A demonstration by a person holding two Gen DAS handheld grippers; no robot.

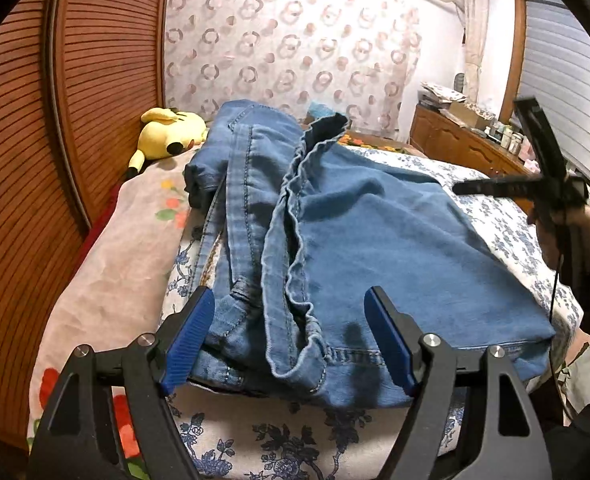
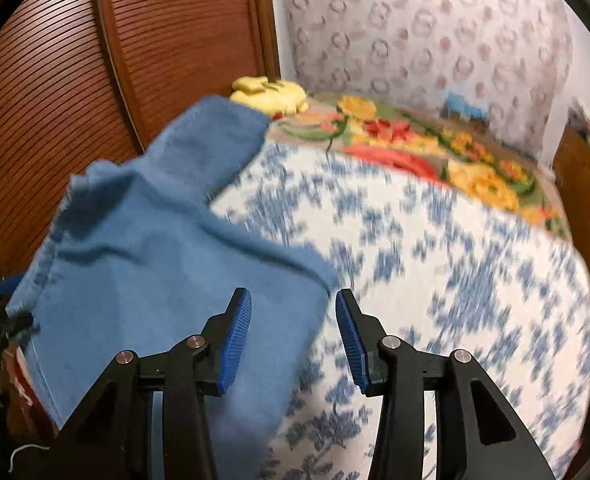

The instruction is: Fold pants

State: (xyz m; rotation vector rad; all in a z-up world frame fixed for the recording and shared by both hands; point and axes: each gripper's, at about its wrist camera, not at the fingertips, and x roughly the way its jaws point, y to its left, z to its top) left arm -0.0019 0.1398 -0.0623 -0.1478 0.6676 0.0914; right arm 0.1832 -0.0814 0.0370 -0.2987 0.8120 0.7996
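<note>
item: pants, blue denim, folded into a bundle on the bed, near its front edge; long axis runs from my left tongs away toward the curtain, gathered waistband ridge lying along it. left tongs: jaws wide apart, straddling the near end, pressing nothing. right tongs: jaws apart, empty, over the pants' right edge. plush: far left corner.

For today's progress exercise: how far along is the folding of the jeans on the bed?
Done: the jeans lie folded over in layers on the bed. In hand: nothing; the left gripper and right gripper stand open. Left: the bunched waistband looks untidy, so probably smoothing or another fold.
</note>
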